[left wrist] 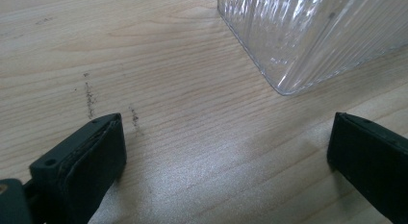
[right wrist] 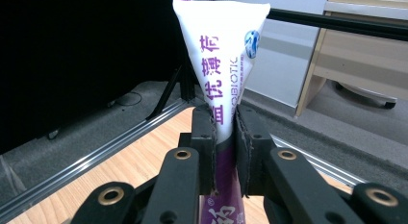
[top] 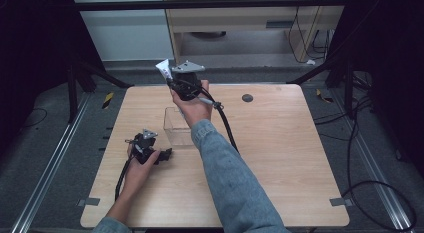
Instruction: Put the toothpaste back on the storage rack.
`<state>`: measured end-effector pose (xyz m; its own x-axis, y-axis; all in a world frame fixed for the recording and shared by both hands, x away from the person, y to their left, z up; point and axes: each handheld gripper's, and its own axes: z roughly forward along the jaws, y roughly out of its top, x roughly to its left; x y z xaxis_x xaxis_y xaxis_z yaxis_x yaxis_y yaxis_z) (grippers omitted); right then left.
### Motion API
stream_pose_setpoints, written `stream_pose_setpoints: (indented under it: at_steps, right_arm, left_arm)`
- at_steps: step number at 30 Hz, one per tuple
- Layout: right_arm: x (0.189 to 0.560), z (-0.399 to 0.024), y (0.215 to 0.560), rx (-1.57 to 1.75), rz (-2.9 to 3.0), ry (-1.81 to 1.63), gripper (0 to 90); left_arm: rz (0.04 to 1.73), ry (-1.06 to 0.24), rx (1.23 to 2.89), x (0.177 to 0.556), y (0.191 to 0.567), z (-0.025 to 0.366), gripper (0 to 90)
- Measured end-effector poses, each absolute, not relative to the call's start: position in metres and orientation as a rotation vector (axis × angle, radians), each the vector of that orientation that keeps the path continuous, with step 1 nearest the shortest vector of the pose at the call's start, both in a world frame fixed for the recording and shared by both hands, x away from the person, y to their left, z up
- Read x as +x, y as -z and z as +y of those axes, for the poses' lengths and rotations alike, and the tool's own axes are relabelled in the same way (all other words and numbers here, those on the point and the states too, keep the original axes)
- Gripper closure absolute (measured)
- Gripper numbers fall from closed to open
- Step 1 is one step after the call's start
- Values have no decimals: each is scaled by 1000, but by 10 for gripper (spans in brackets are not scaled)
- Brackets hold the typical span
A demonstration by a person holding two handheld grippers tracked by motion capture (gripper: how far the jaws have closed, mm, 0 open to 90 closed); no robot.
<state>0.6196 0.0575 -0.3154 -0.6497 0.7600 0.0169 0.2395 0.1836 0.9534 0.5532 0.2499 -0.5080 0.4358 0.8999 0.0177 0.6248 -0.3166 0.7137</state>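
Readable text: print on the white-and-purple tube (right wrist: 223,75), nothing else.
Right gripper view: purple Chinese characters run along the tube, "优", "薄" and "荷" legible, one more partly hidden where the right claw (right wrist: 224,152) clamps it; next to them Latin capitals "OBIOTIC", the start of the word cut off at the pads. A small round blue emblem sits near the flat crimped end, too small to read. In the high view the tube's print is too small to read.
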Motion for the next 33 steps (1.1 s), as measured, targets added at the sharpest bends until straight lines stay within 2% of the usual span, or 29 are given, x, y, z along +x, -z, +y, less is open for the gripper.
stream_pose_setpoints:
  at_steps: [33]
  right_arm:
    - [619, 66, 355, 975, 2031, -1479, 796]
  left_arm:
    - [1276, -556, 2055, 554, 508, 250, 0]
